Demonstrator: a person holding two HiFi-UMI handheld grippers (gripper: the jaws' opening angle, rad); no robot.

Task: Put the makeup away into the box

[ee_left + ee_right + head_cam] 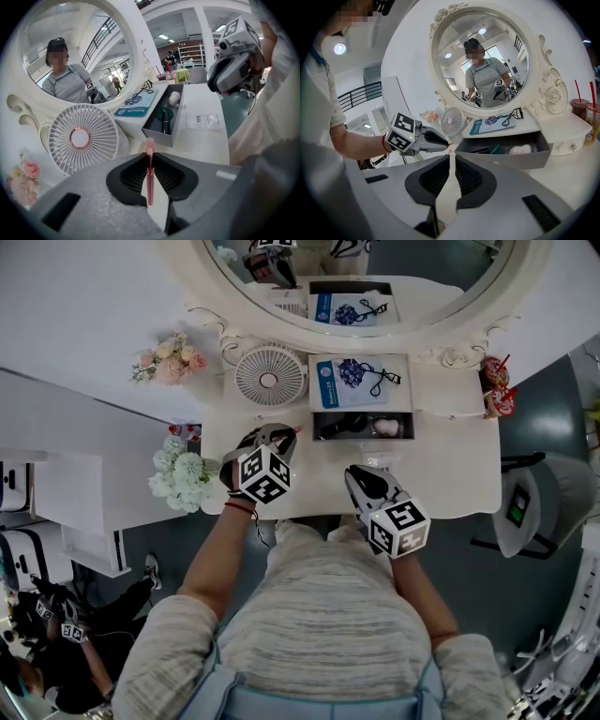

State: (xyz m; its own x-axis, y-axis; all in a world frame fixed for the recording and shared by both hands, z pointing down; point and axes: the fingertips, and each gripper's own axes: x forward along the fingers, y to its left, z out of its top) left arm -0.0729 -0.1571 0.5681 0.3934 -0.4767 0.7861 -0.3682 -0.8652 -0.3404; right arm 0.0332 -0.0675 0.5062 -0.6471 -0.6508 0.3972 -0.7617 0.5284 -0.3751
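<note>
Pink and slim, a makeup stick (294, 431) is seen in the head view clamped in the left tool (284, 435). It is held above the white bench (450, 474), just near and left of the open box (362, 438). Dark items and a pale puff (386, 427) are seen lying in the box. A round fan (269, 376) is set on the far left, beside a blue card (359, 381). The right tool (356, 474) is held over the bench's near edge, apart from the box.

In the left gripper view, the stick (149, 185) is shown pinched upright between the two pads, with its tip standing above them. The box (157, 133) is seen beyond, to the right of the fan (83, 138).

In the right gripper view, the jaws are drawn almost together, with only a thin slit left between them and nothing in it. The box (506, 160) is seen ahead and to the right. What is probably the stick's tip shows at the left tool (449, 146).
</note>
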